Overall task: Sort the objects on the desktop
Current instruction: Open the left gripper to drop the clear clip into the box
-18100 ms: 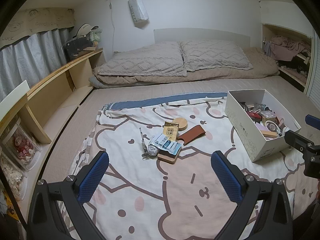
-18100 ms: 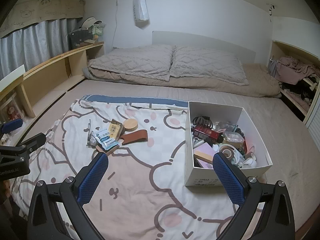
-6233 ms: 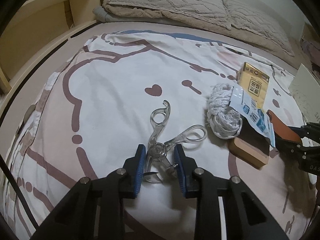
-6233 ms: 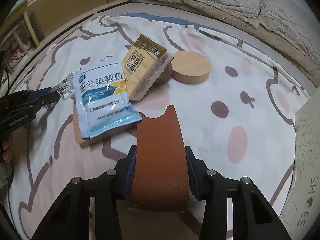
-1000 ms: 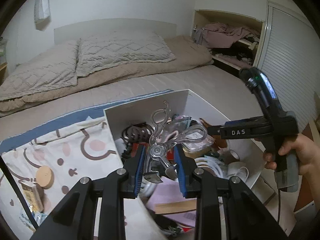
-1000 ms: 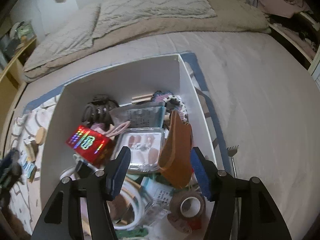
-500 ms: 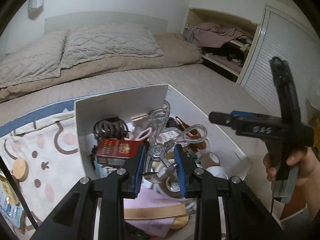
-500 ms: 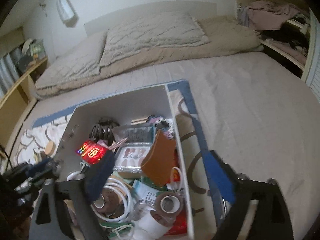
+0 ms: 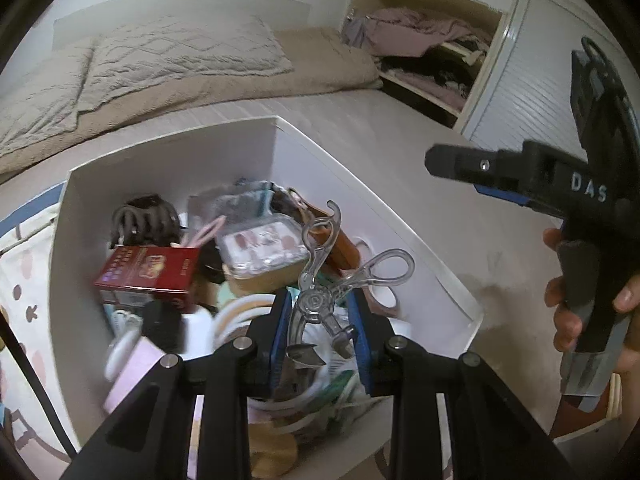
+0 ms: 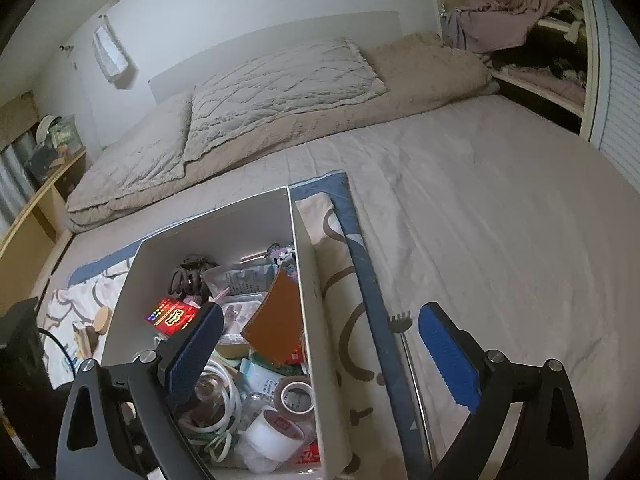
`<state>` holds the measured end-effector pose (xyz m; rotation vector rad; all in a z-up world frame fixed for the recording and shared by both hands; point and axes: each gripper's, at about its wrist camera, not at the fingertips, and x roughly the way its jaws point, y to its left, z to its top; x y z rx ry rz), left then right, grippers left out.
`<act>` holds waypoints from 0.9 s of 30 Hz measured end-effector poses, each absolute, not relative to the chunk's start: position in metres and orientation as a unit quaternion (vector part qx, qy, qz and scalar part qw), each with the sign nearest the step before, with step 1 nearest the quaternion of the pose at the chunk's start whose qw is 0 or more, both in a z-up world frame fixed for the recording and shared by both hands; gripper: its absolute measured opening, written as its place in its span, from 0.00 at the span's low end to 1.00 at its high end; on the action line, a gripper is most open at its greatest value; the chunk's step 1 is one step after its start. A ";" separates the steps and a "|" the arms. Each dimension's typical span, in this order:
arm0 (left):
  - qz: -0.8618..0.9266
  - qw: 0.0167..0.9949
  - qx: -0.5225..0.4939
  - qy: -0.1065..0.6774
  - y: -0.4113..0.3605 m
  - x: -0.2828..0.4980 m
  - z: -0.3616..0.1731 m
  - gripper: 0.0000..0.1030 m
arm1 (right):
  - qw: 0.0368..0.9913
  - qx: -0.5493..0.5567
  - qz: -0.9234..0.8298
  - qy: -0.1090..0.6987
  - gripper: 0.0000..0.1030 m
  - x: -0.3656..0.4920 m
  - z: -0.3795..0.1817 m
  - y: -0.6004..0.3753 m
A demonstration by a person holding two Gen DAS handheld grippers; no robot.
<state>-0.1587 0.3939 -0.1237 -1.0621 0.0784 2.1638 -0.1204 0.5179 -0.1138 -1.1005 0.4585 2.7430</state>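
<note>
**Scissors over the box, leather piece already dropped in**

Left to right. On the cartoon-print blanket (image 10: 72, 300) at far left, a round wooden disc (image 10: 102, 319) and a small yellowish carton beside it are seen outside the box; judged as still to be sorted. More items there cannot be told, view cut off.

The white cardboard box (image 9: 168, 160) is well filled: brown claw hair clip (image 9: 142, 220), red printed carton (image 9: 150, 274), clear lidded tray, tape rolls, white cord coils. The brown leather piece (image 10: 278, 318) is propped on edge inside against the right wall, so that item is judged done.

The left claw (image 9: 322, 328) is clamped on the clear plastic-handled scissors (image 9: 320, 280), held above the box contents, not yet let go. Long axis of the scissors runs roughly along the claw's line; finger loops point away from the camera toward the far right of the box, short blades point back toward the claw base. Handles are splayed, one loop up, one out to the right.

The right claw (image 10: 320, 354) is spread wide with nothing between the pads; jaws have just been opening. It straddles the box's right wall, over the blanket edge and the beige bed sheet (image 10: 500, 220).

Judged: roughly mid-task, release of scissors next.
</note>
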 end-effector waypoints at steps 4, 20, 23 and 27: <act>0.824 0.372 -0.425 0.045 0.407 -0.158 -0.131 0.28 | 0.072 -0.367 0.913 0.161 0.99 -0.116 -0.115 0.524; 0.799 0.396 -0.442 0.099 0.433 -0.156 -0.149 0.58 | 0.079 -0.364 0.911 0.175 0.99 -0.113 -0.121 0.537; 0.805 0.397 -0.429 0.102 0.431 -0.153 -0.144 0.62 | 0.077 -0.362 0.914 0.168 0.99 -0.112 -0.119 0.534; 0.809 0.391 -0.423 0.115 0.428 -0.152 -0.142 0.62 | 0.080 -0.356 0.916 0.165 0.99 -0.110 -0.115 0.531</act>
